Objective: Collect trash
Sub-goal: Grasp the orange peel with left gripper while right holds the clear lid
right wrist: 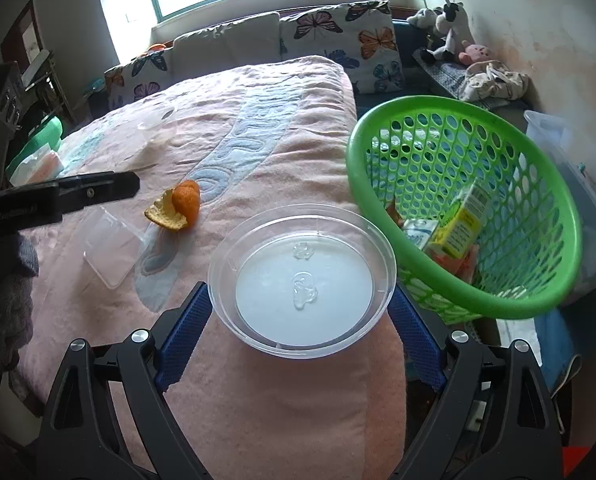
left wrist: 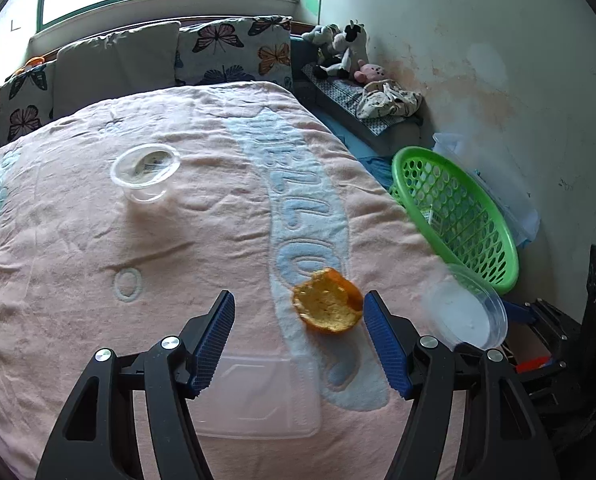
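Right now the trash still lying loose is spread over a bed covered by a pink blanket (left wrist: 78,264). An orange peel (left wrist: 327,306) lies on the pale blue lettered stripe of the blanket, toward the bed's right edge, between the spread fingers of the left gripper (left wrist: 298,334); its blue pads stand apart on either side and neither clearly presses on the peel. Just under that gripper lies a flat clear rectangular lid (left wrist: 258,396), and farther up the bed, well apart from the peel, stands a clear plastic cup (left wrist: 145,172) with a printed label showing inside.

At the bed's right edge a round clear plastic lid (right wrist: 301,276) sits between the fingers of the right gripper (right wrist: 298,320). The pads lie at its left and right rims, standing wide, and they look to be clamped on it, the lid tilted over the blanket's edge.

Just beside it, off the right edge of the bed, a green perforated basket (right wrist: 497,300) leans toward the bed. Inside it rest a yellow carton (right wrist: 463,224) and a small white packet (right wrist: 417,236), with some orange scraps below them.

Beyond the head of the bed are butterfly-print cushions (right wrist: 361,40), and stuffed toys (right wrist: 445,28) sit against the wall in the corner.
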Demonstrator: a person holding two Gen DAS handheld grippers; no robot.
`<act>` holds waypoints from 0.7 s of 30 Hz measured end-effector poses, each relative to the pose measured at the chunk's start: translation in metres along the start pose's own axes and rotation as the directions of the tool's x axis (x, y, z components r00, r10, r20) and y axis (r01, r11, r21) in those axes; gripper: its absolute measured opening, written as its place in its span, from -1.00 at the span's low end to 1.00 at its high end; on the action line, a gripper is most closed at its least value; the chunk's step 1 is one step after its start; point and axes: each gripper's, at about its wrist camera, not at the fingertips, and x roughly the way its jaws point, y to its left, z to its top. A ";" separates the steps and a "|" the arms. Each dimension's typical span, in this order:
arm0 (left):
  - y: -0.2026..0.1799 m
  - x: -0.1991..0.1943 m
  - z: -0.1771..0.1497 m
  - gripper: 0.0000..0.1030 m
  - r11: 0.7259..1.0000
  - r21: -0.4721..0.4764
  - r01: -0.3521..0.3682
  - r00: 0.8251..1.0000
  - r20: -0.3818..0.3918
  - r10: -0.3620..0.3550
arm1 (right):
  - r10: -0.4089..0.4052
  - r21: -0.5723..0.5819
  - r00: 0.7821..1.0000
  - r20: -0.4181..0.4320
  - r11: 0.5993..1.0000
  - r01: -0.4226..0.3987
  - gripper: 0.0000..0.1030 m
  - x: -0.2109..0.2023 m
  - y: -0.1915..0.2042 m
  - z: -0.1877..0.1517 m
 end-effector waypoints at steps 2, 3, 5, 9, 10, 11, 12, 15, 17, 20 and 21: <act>0.008 -0.004 0.002 0.26 1.000 -0.008 -0.014 1.000 0.008 0.014 | 0.005 0.006 1.000 0.000 1.000 -0.005 0.71 -0.001 -0.001 -0.002; 0.012 -0.006 0.004 0.26 1.000 -0.015 -0.022 1.000 0.014 0.022 | 0.008 0.011 1.000 0.002 1.000 -0.008 0.71 -0.002 -0.002 -0.002; 0.024 -0.011 0.009 0.26 0.999 -0.042 -0.023 0.999 0.024 0.024 | 0.014 0.017 1.000 0.006 1.000 -0.014 0.71 -0.003 -0.002 -0.002; 0.043 -0.021 0.022 0.25 0.996 -0.089 -0.021 0.999 0.046 0.025 | 0.029 0.032 0.999 0.016 0.999 -0.030 0.71 -0.007 -0.003 -0.001; 0.048 -0.023 0.026 0.25 0.995 -0.099 -0.017 0.998 0.051 0.022 | 0.029 0.032 0.999 0.019 0.999 -0.030 0.71 -0.008 -0.003 0.000; 0.050 -0.025 0.028 0.25 0.994 -0.104 -0.016 0.998 0.054 0.021 | 0.031 0.033 0.999 0.023 0.999 -0.032 0.71 -0.009 -0.003 0.000; 0.053 -0.026 0.030 0.25 0.994 -0.112 -0.015 0.998 0.057 0.022 | 0.033 0.035 0.999 0.026 0.999 -0.034 0.71 -0.010 -0.004 0.000; 0.056 -0.029 0.035 0.25 0.992 -0.123 0.000 0.998 0.057 0.007 | 0.037 0.038 0.999 0.035 0.999 -0.038 0.71 -0.013 -0.005 0.001; 0.052 -0.027 0.034 0.25 0.994 -0.108 0.001 0.999 0.049 0.004 | 0.040 0.041 0.998 0.041 0.998 -0.041 0.70 -0.015 -0.006 0.001; 0.038 -0.019 0.031 0.25 0.997 -0.074 0.012 1.000 0.029 -0.010 | 0.044 0.050 0.998 0.047 0.998 -0.046 0.70 -0.018 -0.008 0.002; 0.033 -0.015 0.029 0.25 0.998 -0.064 0.017 1.000 0.019 -0.015 | 0.045 0.050 0.998 0.047 0.998 -0.047 0.70 -0.019 -0.008 0.002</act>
